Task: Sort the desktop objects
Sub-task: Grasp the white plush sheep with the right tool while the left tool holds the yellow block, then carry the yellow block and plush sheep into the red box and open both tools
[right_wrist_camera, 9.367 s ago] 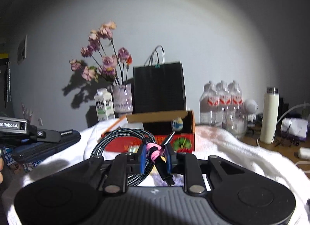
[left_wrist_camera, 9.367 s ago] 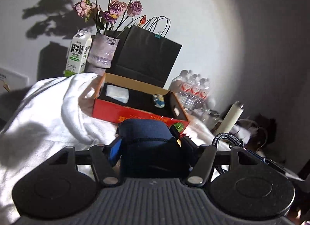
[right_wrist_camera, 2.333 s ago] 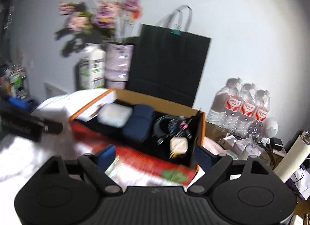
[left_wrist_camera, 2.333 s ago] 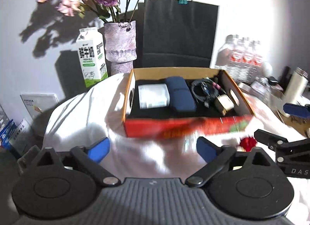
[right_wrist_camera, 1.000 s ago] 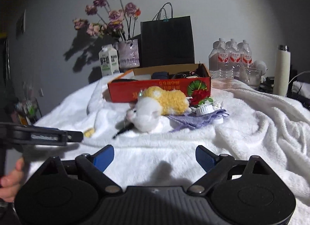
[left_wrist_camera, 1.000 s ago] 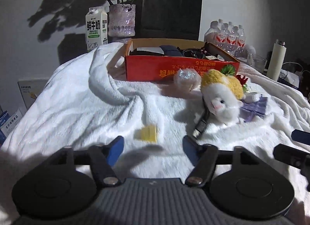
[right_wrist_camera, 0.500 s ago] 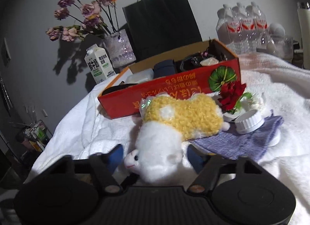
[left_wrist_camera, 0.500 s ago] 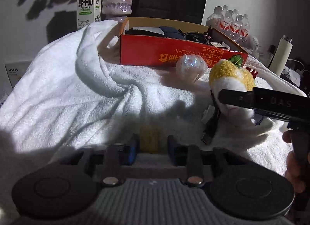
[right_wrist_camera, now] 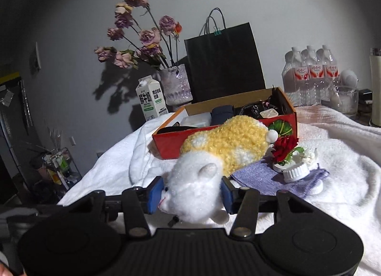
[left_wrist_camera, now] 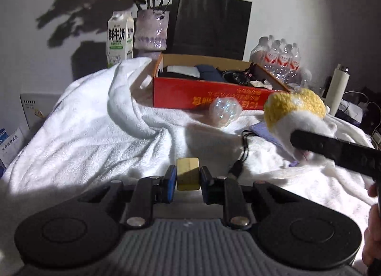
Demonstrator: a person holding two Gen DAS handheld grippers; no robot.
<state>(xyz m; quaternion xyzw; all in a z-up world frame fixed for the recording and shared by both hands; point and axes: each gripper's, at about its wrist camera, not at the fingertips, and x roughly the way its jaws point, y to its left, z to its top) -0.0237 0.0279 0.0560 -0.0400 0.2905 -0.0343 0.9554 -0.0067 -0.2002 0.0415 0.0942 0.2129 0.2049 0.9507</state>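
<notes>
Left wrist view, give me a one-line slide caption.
Left claw shut on a small yellow block above the white towel, red box behind.

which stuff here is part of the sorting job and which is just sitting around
Part of the job:
- yellow block in the left claw
- plush toy in the right claw
- red box
- clear ball
- black cable
- purple cloth
- red flower ornament

Just lying about:
- milk carton
- vase
- black bag
- water bottles
</notes>
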